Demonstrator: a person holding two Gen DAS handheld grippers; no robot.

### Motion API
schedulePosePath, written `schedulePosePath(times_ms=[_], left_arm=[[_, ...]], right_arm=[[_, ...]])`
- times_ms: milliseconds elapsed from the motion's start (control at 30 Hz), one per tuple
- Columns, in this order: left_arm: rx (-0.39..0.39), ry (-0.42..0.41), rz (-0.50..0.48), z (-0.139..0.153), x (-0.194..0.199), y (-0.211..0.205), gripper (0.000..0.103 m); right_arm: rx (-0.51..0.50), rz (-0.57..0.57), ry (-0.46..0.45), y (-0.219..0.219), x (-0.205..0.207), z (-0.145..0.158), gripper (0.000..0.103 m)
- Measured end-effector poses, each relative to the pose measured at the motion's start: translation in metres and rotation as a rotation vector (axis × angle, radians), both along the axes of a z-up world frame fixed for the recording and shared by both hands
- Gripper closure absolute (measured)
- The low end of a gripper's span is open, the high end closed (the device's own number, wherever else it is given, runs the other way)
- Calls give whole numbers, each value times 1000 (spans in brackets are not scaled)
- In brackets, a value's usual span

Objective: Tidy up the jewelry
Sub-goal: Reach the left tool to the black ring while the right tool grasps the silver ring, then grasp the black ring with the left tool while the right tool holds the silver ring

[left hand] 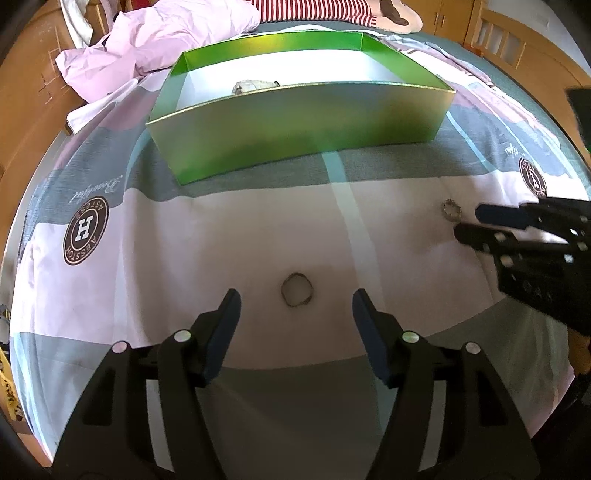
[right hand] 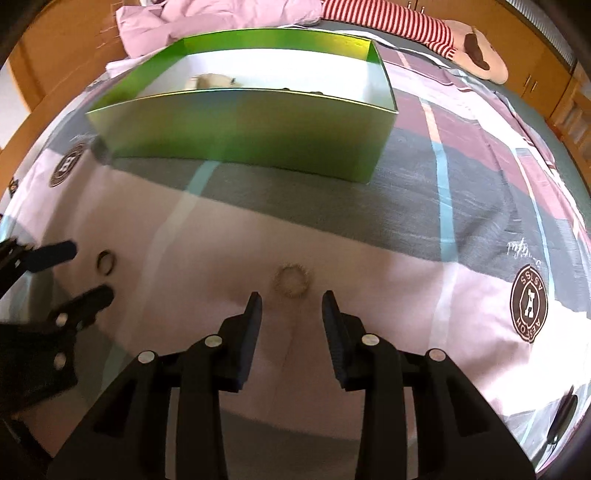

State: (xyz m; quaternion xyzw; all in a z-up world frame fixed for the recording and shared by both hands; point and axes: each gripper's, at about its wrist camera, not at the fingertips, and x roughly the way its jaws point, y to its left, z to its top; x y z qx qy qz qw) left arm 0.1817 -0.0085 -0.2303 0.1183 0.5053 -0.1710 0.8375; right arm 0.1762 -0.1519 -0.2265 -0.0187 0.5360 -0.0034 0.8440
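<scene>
A plain dark ring lies on the bed sheet just beyond my open left gripper; it also shows in the right wrist view. A beaded ring lies just beyond my open right gripper, and in the left wrist view it sits just off that gripper's tips. My left gripper shows at the left edge of the right wrist view. An open green box stands farther back with some pale items inside.
A patterned sheet covers the bed. A pink crumpled duvet lies behind the box. A striped plush toy lies at the far right. Wooden furniture surrounds the bed.
</scene>
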Motion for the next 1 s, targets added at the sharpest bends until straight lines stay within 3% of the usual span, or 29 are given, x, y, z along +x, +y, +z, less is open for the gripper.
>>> schedulePosePath(times_ms=[200,267,433,700,800,1000], left_arm=[[-9,23,-4,-6,3,-1,40],[-5,24,0,-9,3,-2,40],[-6,19,3,-9,3,-3,41],[2,15,-5,-11,2,-5,49],[-4,16,-9,-12,2,-5,54],[-33,28,-24,-10,2,-3,79]], right_arm=[[-23,-29,-13,3,18,-9,68],[-11,-14,-14,6,18,-9,81],[-78,56,-14,21,4,-9,81],[-41,68,3,20,-22,-8,81],[-21,65,7,21,-28,-8,81],[23,75,8,30,-33,-6,81]])
